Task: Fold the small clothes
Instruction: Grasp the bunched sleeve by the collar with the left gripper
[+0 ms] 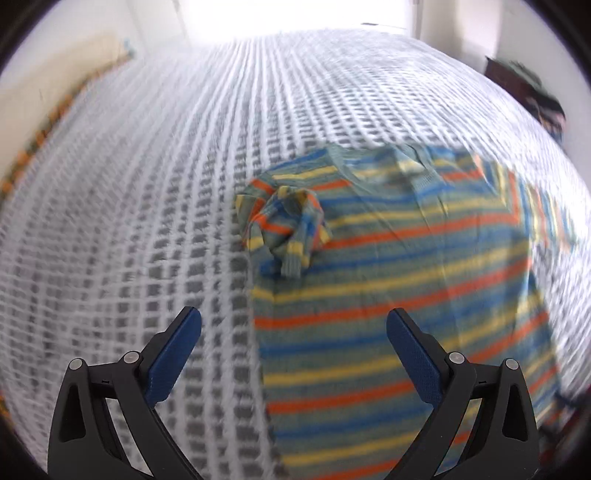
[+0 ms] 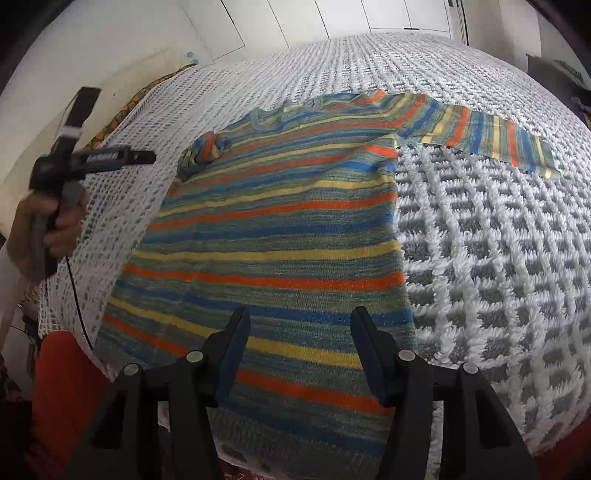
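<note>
A striped knit sweater (image 2: 273, 236) in blue, orange, yellow and green lies flat on the bed, neck at the far end. Its right sleeve (image 2: 498, 144) stretches out sideways. The left sleeve (image 1: 284, 229) is bunched in a lump on the shoulder. My right gripper (image 2: 301, 317) hovers open over the sweater's hem with nothing between its fingers. My left gripper (image 1: 293, 317) is open and empty above the sweater's left edge, short of the bunched sleeve. In the right wrist view a hand (image 2: 55, 221) holds the left gripper's black body (image 2: 99, 157) off the bed's left side.
A white and grey grid-patterned bedspread (image 2: 498, 258) covers the bed. Patterned orange fabric (image 1: 48, 129) runs along its left edge by the wall. White panelled doors (image 2: 295, 22) stand behind. A red garment (image 2: 66, 387) is at lower left, dark objects (image 1: 532, 96) at far right.
</note>
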`<state>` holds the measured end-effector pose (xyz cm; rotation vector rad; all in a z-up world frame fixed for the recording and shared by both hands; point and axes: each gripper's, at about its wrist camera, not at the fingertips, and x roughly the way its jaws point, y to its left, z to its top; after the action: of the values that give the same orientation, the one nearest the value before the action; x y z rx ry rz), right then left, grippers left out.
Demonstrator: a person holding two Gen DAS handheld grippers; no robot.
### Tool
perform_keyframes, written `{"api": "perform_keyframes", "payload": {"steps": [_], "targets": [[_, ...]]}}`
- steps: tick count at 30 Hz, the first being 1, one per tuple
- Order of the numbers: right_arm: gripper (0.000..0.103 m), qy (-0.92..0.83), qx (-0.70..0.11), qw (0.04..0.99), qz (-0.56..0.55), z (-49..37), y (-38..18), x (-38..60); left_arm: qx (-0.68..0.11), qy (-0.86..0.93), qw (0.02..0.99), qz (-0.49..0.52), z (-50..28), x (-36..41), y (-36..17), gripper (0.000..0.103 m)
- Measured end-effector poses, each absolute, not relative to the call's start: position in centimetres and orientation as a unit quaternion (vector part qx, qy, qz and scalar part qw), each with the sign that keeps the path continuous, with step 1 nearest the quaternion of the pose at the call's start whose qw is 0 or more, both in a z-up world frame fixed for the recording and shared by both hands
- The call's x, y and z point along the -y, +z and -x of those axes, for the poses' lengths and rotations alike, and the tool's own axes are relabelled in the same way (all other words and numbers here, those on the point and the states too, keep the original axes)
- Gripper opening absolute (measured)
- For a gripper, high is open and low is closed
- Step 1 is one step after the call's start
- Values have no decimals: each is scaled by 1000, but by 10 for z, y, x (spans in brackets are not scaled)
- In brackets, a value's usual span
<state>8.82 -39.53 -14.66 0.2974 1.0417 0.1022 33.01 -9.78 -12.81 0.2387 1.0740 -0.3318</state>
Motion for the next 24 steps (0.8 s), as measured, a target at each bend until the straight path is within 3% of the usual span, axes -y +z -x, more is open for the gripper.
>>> {"api": "perform_keyframes", "payload": {"steps": [2,5,7,9,10,14,20,22,24], "targets": [[60,50,-497,854,-146,-91,-149,395,-533,-159,827,-80,-363,101,-139,78],[61,54,-495,855,-143,-91,-147,391,-553,-150,813,-107,-385,122,-159,56],[62,57,-492,857,-142,-89,-145,390,-554,-145,811,-121,-392,135,-169,51],[62,56,-491,858,-139,-87,-143,390,-567,-148,799,-132,-393,144,-183,15],[62,54,-490,859,-139,-87,-143,391,-577,-146,792,-137,-393,145,-188,3],[62,51,-480,864,-140,-87,-138,394,-550,-125,824,-53,-391,106,-158,1],[62,54,-473,868,-140,-84,-135,395,-509,44,848,142,-394,-71,-124,3],[62,57,-474,867,-140,-85,-136,394,-512,120,835,165,-386,-124,-133,6],[62,60,-475,867,-138,-85,-136,391,-527,150,819,171,-375,-159,-145,16]]}}
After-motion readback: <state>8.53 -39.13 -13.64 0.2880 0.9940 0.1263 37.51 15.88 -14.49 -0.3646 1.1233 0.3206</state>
